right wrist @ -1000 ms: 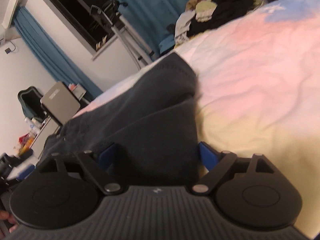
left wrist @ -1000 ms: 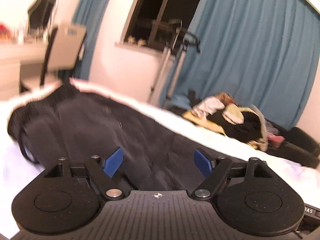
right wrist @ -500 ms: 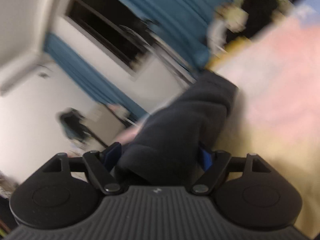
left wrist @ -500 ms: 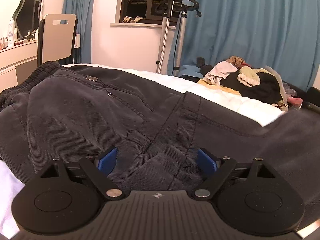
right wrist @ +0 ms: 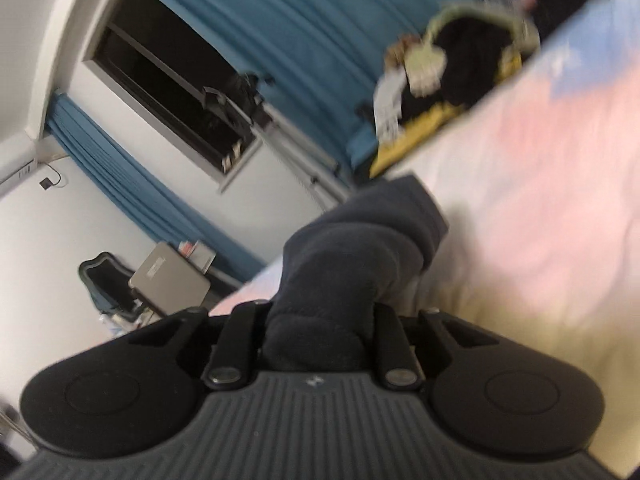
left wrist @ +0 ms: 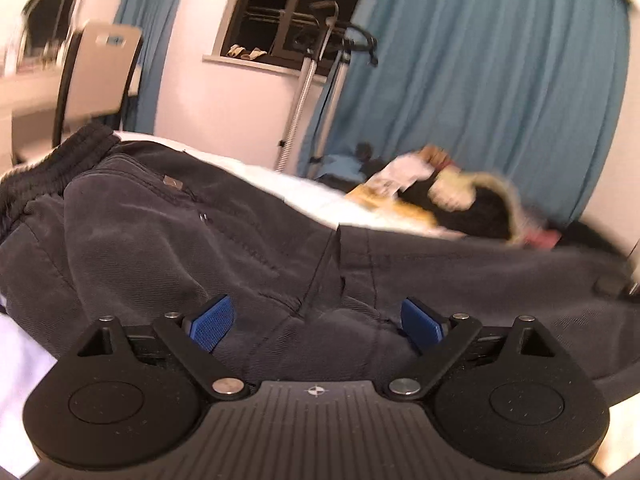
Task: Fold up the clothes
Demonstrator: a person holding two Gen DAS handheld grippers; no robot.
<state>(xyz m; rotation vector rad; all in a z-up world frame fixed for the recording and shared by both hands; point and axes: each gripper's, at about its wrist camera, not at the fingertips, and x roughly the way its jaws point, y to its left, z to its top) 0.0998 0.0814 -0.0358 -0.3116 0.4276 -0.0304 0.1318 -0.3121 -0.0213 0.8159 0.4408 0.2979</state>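
— The right gripper (right wrist: 318,332)?
— Its fingers are pinched on a bunched end of the dark trousers (right wrist: 360,256), lifted off the bed (right wrist: 540,240).
— And the left gripper (left wrist: 316,320)?
— Fingers wide apart over the trousers' (left wrist: 180,240) seat seam, spread across the bed (left wrist: 304,192).

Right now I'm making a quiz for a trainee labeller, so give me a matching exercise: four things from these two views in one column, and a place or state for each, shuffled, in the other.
Things:
1. left tool
2. right tool
3. dark trousers
4. pile of clothes

Places or states:
A. heaped at the far edge of the bed, by the blue curtain
B. shut on a bunched end of dark cloth
C. open, blue pads apart over the seam
D. spread flat across the bed, waistband at the left

Pairs: 1-C, 2-B, 3-D, 4-A
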